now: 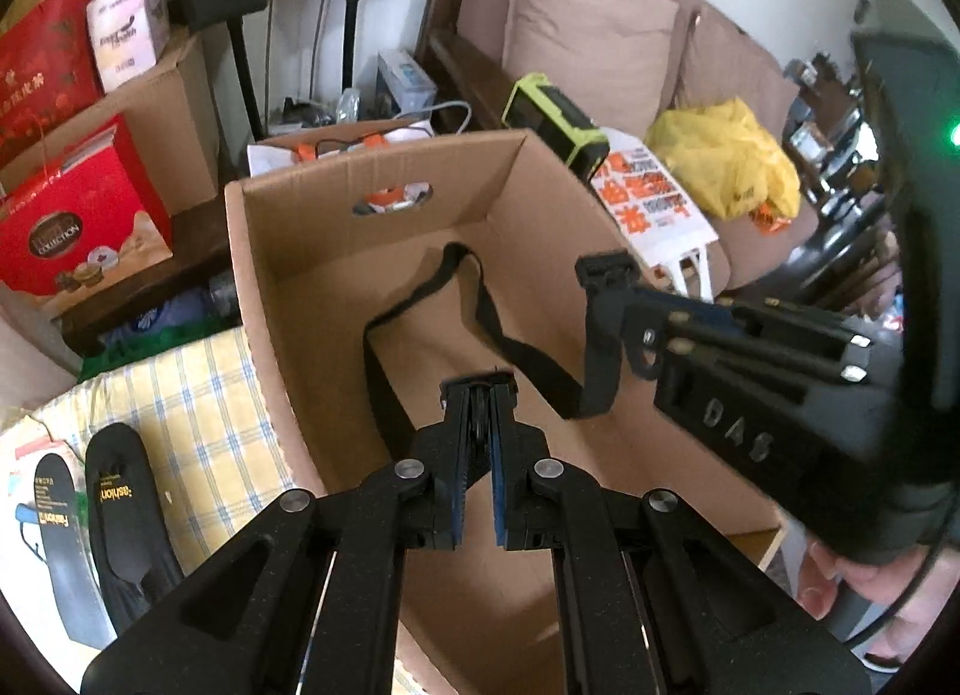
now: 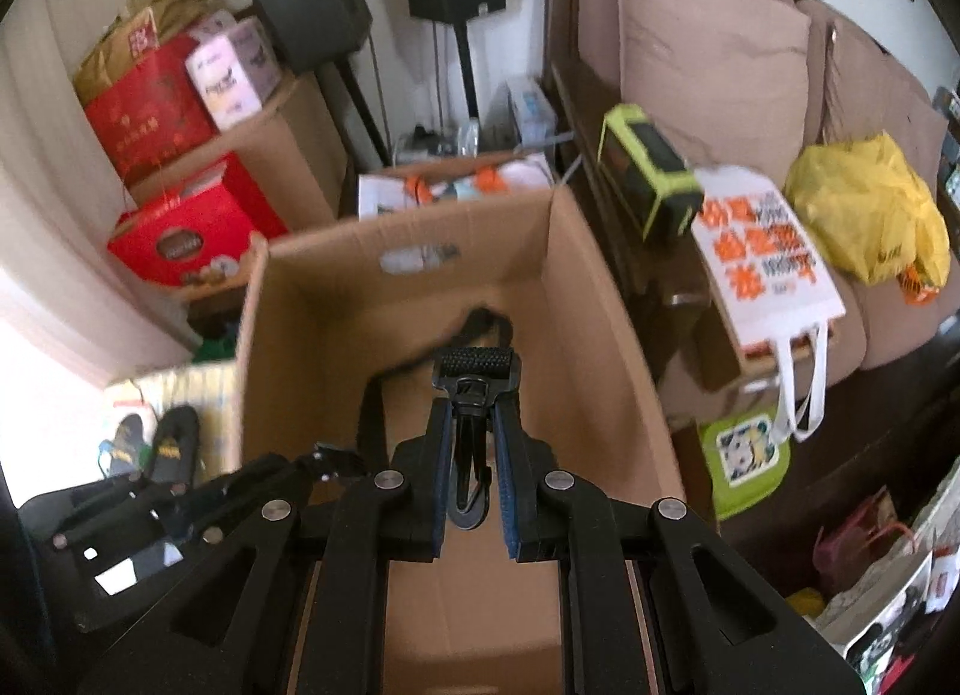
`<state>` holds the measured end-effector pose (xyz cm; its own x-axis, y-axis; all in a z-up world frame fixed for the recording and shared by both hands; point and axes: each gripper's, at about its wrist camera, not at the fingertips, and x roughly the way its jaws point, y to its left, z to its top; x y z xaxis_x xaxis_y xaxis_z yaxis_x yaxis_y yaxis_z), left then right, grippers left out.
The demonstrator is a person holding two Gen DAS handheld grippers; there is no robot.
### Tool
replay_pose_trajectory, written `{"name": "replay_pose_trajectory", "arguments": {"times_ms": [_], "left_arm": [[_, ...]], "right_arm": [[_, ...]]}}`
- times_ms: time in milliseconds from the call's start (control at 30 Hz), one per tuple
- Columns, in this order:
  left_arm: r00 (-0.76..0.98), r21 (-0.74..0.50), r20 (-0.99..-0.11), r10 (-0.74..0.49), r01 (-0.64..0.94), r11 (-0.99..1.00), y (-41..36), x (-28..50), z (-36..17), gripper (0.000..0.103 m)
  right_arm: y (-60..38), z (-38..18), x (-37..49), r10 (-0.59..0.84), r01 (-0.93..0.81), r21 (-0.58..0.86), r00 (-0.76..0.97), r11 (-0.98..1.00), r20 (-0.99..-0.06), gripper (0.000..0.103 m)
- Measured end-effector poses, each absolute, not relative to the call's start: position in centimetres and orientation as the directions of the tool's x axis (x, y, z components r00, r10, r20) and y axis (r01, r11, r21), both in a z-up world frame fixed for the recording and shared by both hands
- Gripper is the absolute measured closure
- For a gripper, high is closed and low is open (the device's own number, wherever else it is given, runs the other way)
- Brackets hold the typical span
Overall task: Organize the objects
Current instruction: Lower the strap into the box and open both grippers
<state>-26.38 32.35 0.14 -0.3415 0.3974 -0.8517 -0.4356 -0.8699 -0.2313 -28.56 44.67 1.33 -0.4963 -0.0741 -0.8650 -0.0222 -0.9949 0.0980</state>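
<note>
So both grippers are over the open cardboard box, and each is clamped on one end of a black strap. The left gripper has its fingers pinched nearly together on what looks like the strap's end fitting. You can only see a dark bit between the blue pads, so I can't say exactly what that piece is. The right gripper is squeezed narrow on a black swivel clip, which hangs between its fingers with the hook end pointing back toward the camera.

In the left wrist view the strap loops up from the left gripper toward 12 o'clock, folds over, and runs across to the right gripper at about 3 o'clock. The whole loop dangles inside the box, below the rim as far as I can tell. I can't tell if any of it touches the bottom yet.

Step-wise I'd call this the drop-off: strap carried to the box, being put in. The box looks empty otherwise.

Next move, my guess: get both ends low enough that the strap sits inside, then open both sets of fingers so it falls clear. The thing to watch is the clip snagging on the pads, or a loop draping over the box wall.

The insoles at 8 o'clock on the checked cloth look like candidates for later.
</note>
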Motion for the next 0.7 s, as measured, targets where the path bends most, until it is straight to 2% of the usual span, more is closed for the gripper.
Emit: {"name": "replay_pose_trajectory", "arguments": {"times_ms": [100, 233, 333, 533, 600, 700], "left_arm": [[-0.345, -0.226, -0.853, 0.393, -0.435, -0.872, 32.3, -26.1, 0.1, 0.089], [-0.344, -0.215, -0.857, 0.383, -0.438, -0.873, 32.0, -26.0, 0.3, 0.087], [-0.347, -0.215, -0.857, 0.381, -0.43, -0.877, 31.4, -26.2, 0.5, 0.085], [-0.376, -0.196, -0.852, 0.364, -0.416, -0.888, 29.6, -26.0, 1.4, 0.074], [-0.396, -0.181, -0.846, 0.358, -0.418, -0.89, 28.7, -25.6, 1.8, 0.06], [-0.431, -0.159, -0.834, 0.345, -0.411, -0.897, 27.4, -25.0, 2.3, 0.047]], "right_arm": [[45.1, -0.7, -28.0, -0.092, -0.031, 0.12, -0.462, -0.992, -0.882, 0.09], [45.4, -2.1, -27.7, -0.132, -0.025, 0.158, -0.436, -0.987, -0.89, 0.086], [44.8, -2.5, -27.4, -0.135, -0.001, 0.15, -0.426, -0.989, -0.895, 0.084], [43.9, -2.3, -26.6, -0.112, 0.021, 0.114, -0.432, -0.993, -0.895, 0.08], [44.0, -1.8, -26.2, -0.106, 0.021, 0.108, -0.444, -0.994, -0.89, 0.078], [44.0, -1.1, -25.6, -0.093, 0.021, 0.094, -0.464, -0.995, -0.881, 0.074]]}}
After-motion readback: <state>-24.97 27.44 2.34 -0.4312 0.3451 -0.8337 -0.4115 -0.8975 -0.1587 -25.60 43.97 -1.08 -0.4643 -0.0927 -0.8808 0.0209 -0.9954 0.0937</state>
